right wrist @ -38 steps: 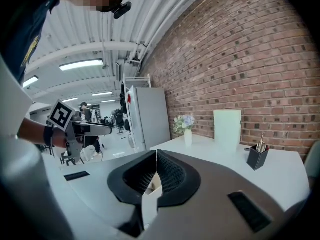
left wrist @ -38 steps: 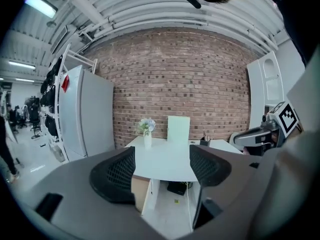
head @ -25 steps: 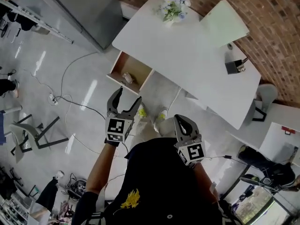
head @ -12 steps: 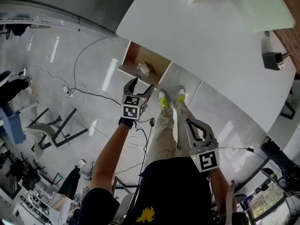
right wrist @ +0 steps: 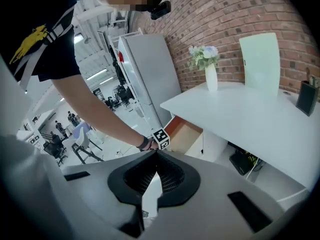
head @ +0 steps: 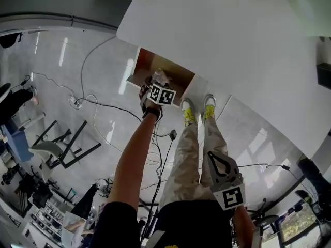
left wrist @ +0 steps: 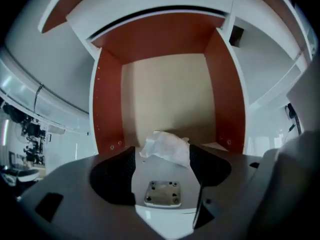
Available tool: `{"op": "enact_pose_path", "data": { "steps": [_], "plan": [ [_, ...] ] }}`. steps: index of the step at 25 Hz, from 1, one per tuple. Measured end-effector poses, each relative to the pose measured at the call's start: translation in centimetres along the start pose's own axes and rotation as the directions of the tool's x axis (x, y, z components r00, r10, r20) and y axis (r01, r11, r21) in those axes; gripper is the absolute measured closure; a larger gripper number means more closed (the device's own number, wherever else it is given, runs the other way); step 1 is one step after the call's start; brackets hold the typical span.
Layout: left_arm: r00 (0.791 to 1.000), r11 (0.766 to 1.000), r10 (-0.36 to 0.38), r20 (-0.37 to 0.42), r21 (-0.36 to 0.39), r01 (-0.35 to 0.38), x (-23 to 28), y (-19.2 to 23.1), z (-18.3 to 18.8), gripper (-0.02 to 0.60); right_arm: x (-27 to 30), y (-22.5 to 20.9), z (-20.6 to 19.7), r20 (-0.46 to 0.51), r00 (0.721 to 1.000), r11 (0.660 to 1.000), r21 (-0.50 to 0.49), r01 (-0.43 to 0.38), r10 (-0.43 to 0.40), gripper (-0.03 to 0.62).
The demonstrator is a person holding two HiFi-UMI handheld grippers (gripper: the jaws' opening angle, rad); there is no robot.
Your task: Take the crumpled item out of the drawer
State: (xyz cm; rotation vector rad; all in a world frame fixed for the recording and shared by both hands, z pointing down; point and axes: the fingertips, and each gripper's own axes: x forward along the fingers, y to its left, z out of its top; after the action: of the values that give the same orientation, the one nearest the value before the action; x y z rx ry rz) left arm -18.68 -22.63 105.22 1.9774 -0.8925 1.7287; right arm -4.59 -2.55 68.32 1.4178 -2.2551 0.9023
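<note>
The crumpled white item (left wrist: 167,146) lies near the front of the open drawer (left wrist: 165,91), which has red-brown sides and a pale bottom. My left gripper (left wrist: 162,153) is open, and the item sits between its fingertips, close against the right one. In the head view the left gripper (head: 154,82) reaches into the drawer (head: 147,63) under the white table, right at the crumpled item (head: 161,76). My right gripper (head: 213,158) hangs low by the person's legs, shut and holding nothing. The right gripper (right wrist: 156,159) view shows the left arm and the drawer (right wrist: 184,134) from afar.
The white table (head: 232,40) overhangs the drawer. Cables (head: 93,102) trail over the glossy floor to the left, beside black chair frames (head: 62,143). The person's yellow-green shoes (head: 189,115) stand right of the drawer. A flower vase (right wrist: 211,76) stands on the table, with a fridge (right wrist: 147,74) beyond it.
My left gripper has moved forward from in front of the drawer into it, and the crumpled item now sits between its jaws. The right gripper stayed low and shut.
</note>
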Motion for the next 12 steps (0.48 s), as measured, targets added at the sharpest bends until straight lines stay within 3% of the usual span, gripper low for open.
{"op": "enact_pose_path", "data": {
  "steps": [3, 9, 10, 11, 12],
  "plan": [
    [0.998, 0.999, -0.007, -0.057, 0.033, 0.009, 1.9, -0.1, -0.7, 0.227, -0.1, -0.9, -1.1, -0.030, 0.999, 1.000, 0.010, 0.016, -0.016, 0.566],
    [0.993, 0.996, 0.056, -0.103, 0.079, -0.048, 2.5, -0.1, -0.8, 0.235, -0.7, -3.1, -0.8, -0.007, 0.998, 0.997, 0.031, 0.068, -0.067, 0.566],
    [0.991, 0.990, 0.089, -0.104, 0.118, -0.076, 2.3, 0.2, -0.9, 0.267, -0.7, -3.2, -0.8, -0.005, 0.997, 0.997, 0.037, 0.071, -0.071, 0.566],
    [0.986, 0.977, 0.135, -0.100, 0.177, -0.116, 2.1, 0.8, -0.9, 0.365, -0.8, -3.2, -1.0, -0.006, 0.997, 0.996, 0.043, 0.072, -0.072, 0.566],
    [0.980, 0.959, 0.176, -0.089, 0.243, -0.150, 1.9, 1.3, -1.0, 0.501, -0.8, -3.2, -1.2, -0.010, 0.997, 0.996, 0.048, 0.073, -0.073, 0.566]
  ]
}}
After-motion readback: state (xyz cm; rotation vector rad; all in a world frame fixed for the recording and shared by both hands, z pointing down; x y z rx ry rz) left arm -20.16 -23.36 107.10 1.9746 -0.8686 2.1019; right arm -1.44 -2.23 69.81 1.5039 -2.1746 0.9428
